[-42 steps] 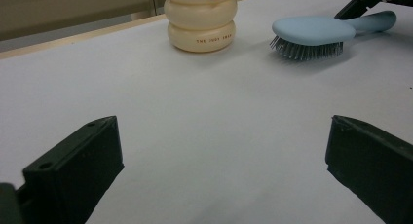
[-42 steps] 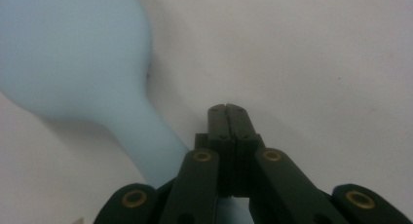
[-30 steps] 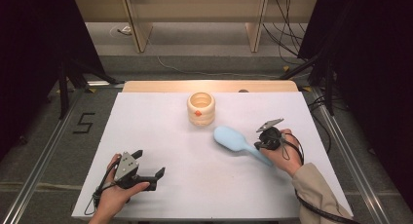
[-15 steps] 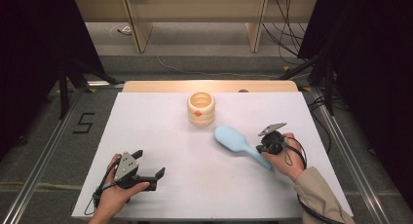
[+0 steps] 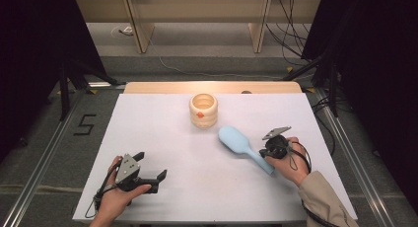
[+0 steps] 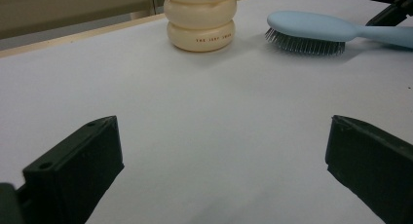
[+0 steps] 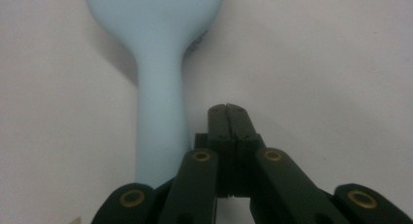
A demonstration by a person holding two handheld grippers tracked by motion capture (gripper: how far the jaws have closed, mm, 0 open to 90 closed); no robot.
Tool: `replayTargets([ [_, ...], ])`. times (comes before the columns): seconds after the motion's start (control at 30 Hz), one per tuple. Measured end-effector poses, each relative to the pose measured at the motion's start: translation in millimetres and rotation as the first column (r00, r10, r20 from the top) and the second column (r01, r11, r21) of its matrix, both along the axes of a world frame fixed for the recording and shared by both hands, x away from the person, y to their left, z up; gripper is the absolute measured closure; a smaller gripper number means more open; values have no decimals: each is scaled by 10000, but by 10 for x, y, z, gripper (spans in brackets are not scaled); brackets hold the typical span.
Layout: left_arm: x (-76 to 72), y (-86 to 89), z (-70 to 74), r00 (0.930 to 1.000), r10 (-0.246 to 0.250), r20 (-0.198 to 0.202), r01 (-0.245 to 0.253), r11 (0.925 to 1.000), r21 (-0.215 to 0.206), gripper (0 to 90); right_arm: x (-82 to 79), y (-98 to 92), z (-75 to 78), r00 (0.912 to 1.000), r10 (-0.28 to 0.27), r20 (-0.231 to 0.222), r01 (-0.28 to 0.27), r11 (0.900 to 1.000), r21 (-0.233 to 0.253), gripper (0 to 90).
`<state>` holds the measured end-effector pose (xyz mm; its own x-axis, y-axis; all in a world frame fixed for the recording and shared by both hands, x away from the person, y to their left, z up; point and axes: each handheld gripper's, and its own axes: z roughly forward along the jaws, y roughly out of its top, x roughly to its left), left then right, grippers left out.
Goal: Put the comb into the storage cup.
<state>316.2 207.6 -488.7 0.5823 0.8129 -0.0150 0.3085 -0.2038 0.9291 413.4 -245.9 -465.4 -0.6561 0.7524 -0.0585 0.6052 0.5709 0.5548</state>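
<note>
A light blue hairbrush (image 5: pixel 239 142) lies bristles-down on the white table (image 5: pixel 162 133), right of centre, its handle (image 7: pixel 160 121) pointing toward the near right. My right gripper (image 5: pixel 266 150) rests beside that handle; its jaws are pressed together with nothing between them (image 7: pixel 227 112), just right of the handle. My left gripper (image 5: pixel 150 166) sits near the front left, jaws wide apart (image 6: pixel 224 170) over bare table. A cream ridged cup (image 5: pixel 203 109) with an orange mark stands upright at the back centre, also ahead of the left gripper (image 6: pixel 200 19) with the hairbrush (image 6: pixel 311 31) to its right.
A wooden strip (image 5: pixel 162 87) runs along the table's far edge. Metal rails (image 5: pixel 49 153) flank both sides, and cables (image 5: pixel 291 44) lie on the floor beyond. Bare table surface lies between the two grippers.
My right gripper has slid a little toward the near edge along the brush handle. The brush, the cup and my left gripper have stayed put.
</note>
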Motion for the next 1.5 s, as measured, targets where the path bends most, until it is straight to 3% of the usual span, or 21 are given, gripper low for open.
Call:
replayTargets([
  [0.17, 1, 0, 1, 10000, -5, 7, 5, 10000, -11, 0, -20, -114, 72, 9980, -353, 527, 310, 9963, 800, 839],
  [0.3, 1, 0, 3, 10000, -11, 19, 11, 10000, -4, 0, -56, -207, 120, 9925, -478, 1122, 294, 9866, 1602, 757],
  [0.4, 1, -2, 0, 10000, 4, 24, -4, 10000, -15, 0, -86, -266, 158, 9866, -524, 1547, 109, 9662, 2575, 658],
  [0.53, 1, -1, 2, 10000, -7, 27, 7, 10000, -2, 0, -136, -319, 198, 9787, -584, 1969, -142, 9372, 3486, 506],
  [0.8, 3, 1, 3, 10000, 11, 28, -11, 10000, -21, 0, -240, -390, 241, 9495, -975, 2983, -510, 8898, 4534, 275],
  [0.87, 4, 3, 1, 10000, 11, 25, -11, 10000, -14, 0, -256, -402, 249, 9439, -949, 3162, -661, 8842, 4625, 226],
  [0.97, 6, 3, 1, 10000, -2, 28, 2, 10000, 2, 0, -274, -421, 271, 9345, -1097, 3386, -696, 8767, 4759, 187],
  [1.03, 6, 3, 0, 10000, -5, 26, 5, 10000, 12, 0, -275, -429, 290, 9350, -1074, 3379, -741, 8728, 4825, 164],
  [1.27, 9, 7, -1, 10000, 24, 30, -24, 10000, 8, 0, -281, -430, 337, 9247, -1122, 3639, -875, 8675, 4897, 159],
  [1.5, 11, 10, -1, 10000, 45, 67, -45, 10000, 5, 0, -260, -407, 362, 9273, -1018, 3602, -869, 8774, 4719, 158],
])
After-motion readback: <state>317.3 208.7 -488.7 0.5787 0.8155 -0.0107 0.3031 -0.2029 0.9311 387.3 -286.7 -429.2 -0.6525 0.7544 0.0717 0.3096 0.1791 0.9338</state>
